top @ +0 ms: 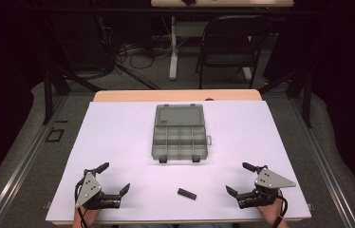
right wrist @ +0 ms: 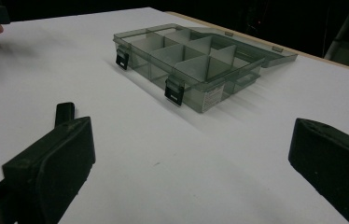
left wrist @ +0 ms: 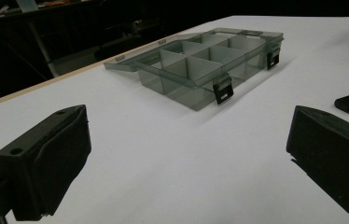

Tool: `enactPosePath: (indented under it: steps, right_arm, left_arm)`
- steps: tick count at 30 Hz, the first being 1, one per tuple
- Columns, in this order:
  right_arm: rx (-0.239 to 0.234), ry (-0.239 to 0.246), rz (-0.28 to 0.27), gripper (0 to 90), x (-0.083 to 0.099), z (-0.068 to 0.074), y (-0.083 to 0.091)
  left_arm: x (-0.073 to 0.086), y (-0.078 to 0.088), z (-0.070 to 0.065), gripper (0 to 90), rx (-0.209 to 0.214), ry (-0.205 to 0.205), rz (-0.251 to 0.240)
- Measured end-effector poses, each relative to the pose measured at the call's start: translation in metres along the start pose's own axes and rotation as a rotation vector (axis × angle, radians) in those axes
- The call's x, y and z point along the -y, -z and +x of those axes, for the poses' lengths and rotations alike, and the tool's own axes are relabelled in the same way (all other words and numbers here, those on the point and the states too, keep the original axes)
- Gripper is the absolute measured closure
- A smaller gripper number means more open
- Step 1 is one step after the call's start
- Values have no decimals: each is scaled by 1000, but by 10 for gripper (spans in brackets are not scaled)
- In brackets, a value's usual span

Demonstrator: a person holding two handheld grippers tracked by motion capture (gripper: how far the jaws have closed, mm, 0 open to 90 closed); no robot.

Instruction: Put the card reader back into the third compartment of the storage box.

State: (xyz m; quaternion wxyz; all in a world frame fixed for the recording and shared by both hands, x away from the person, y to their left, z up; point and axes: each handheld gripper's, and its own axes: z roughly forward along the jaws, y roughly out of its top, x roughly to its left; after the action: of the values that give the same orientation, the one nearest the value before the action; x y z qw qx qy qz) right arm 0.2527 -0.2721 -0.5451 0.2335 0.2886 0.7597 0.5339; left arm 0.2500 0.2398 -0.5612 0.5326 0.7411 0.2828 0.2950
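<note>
Worktop [top: 118, 142] first: its white sheet carries everything, and it is smooth, so small things may slide when nudged. Next, the compartment box [top: 179, 141] sits at the middle, lid laid flat open behind it, latches facing you, its cells apparently empty. Your left tool [top: 116, 178] rests at the near left corner with jaws spread wide and nothing between them; your right tool [top: 243, 178] mirrors it at the near right, equally wide and holding nothing. Smallest, the black bar [top: 186, 193] lies flat between the two tools, near the front edge and well apart from the box.

Risks, as I judge them: the bar is low and flat, so a steep approach could make a jaw tip skid it across the sheet or off the near edge. Carried loosely, it could twist and catch a divider. Pressing on the light box could shove it away.
</note>
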Motion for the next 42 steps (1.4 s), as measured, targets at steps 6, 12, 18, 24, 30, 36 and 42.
enactPosePath:
  steps: [6,12,18,24,30,36,42]
  right_arm:
    - [-1,5,3,0,-2,1,0]
    - [1,9,11,2,-6,4,-3]
    - [-19,-6,24,3,-12,7,-9]
    - [-37,-11,39,3,-17,11,-17]
    - [-59,-12,47,5,-22,13,-27]
    - [-72,-25,58,7,-25,16,-35]
    - [-83,-31,76,10,-28,20,-42]
  left_arm:
    - [0,0,0,1,-4,3,-1]
    - [-1,1,1,1,-2,6,-1]
    - [-1,-2,1,1,1,10,4]
    - [-1,-1,2,1,4,13,-10]
    - [-1,-2,3,1,6,11,-9]
    - [-1,-3,3,2,7,16,-5]
    - [-2,-3,3,2,10,14,-7]
